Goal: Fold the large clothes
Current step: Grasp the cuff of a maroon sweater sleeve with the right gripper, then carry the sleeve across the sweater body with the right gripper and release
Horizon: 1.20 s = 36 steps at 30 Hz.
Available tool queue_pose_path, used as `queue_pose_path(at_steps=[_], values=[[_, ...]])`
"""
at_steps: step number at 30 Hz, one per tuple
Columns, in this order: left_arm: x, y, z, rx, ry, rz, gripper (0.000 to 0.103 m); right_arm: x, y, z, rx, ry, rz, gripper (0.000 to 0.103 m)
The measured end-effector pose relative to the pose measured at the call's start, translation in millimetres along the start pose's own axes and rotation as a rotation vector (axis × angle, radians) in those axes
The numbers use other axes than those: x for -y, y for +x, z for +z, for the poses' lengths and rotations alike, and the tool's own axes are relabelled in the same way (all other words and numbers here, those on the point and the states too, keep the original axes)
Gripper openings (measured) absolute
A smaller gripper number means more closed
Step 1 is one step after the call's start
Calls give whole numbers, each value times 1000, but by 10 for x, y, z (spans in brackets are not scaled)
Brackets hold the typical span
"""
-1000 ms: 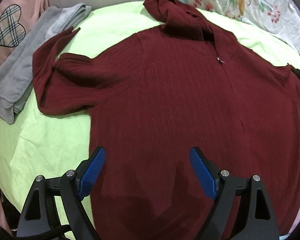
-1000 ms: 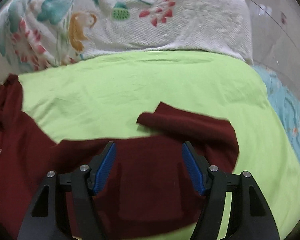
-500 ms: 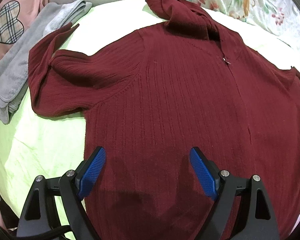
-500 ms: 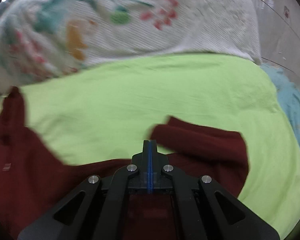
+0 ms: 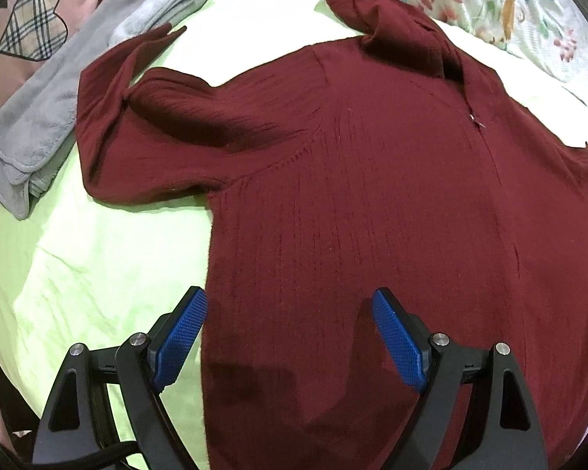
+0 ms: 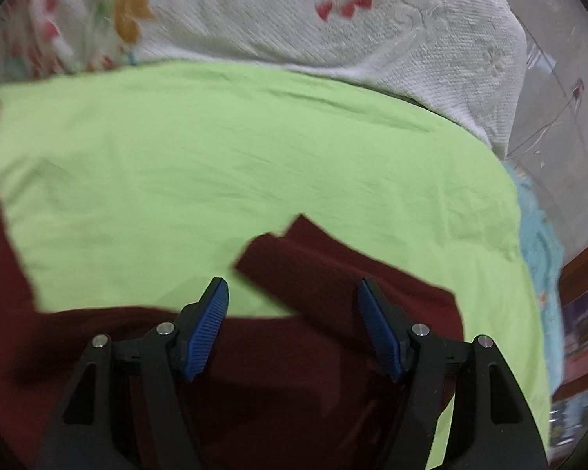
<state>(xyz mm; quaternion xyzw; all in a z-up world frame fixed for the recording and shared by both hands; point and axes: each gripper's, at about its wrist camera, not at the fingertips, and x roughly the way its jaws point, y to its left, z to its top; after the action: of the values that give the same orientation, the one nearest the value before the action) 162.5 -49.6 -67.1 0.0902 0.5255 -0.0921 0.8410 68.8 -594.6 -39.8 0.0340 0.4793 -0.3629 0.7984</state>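
A dark red ribbed sweater (image 5: pixel 372 196) lies spread flat on a lime-green sheet (image 5: pixel 98 266), its collar at the far side and its left sleeve folded back on itself at the upper left. My left gripper (image 5: pixel 290 301) hovers wide open over the sweater's lower left body, nothing between its blue pads. In the right wrist view the sweater's right sleeve (image 6: pixel 333 274) lies bent on the sheet (image 6: pixel 235 156), its cuff pointing away. My right gripper (image 6: pixel 294 293) is over that sleeve, its jaws opening, and the pads do not press on the cloth.
A folded grey towel (image 5: pixel 58 102) lies at the sheet's left edge beside a pink garment with a plaid heart (image 5: pixel 31 35). A white floral bedspread (image 6: pixel 333 27) runs along the far side. Light blue cloth (image 6: pixel 537 231) and a wooden edge sit at the right.
My right gripper snapped shut half a second ago and has opened again, shifting along the sleeve. The left gripper drifted slightly nearer the sweater, staying open.
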Motion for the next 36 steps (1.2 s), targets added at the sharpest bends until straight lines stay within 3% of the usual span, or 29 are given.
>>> queue_pose_path(at_steps=[2,7,11,15,19,25,31,33,36], values=[[45,-4,8,2,10,-6,86,107,44,46,-4,41,10,9],[93,-19,19,20,24,-26,86,162,-399,71,65,175,161,8],[69,-57,6,37,14,-55,86,-197,-1020,50,113,244,417,8],[-9,-178,-31,61,-9,-89,86,-905,-1425,-46,115,295,709,8],[-175,-295,-75,89,-32,-112,86,-1943,-1649,-168,59,292,973,8],[-448,-373,-156,109,-73,-140,86,-3255,-1749,-247,-60,231,1157,8],[-562,-360,-201,108,-90,-157,86,-3930,-1729,-353,-145,204,1226,9],[-571,-341,-189,105,-93,-167,86,-4056,-1692,-369,-172,210,1252,13],[-536,-293,-133,96,-95,-201,86,-4036,-1660,-400,-221,245,1286,37]])
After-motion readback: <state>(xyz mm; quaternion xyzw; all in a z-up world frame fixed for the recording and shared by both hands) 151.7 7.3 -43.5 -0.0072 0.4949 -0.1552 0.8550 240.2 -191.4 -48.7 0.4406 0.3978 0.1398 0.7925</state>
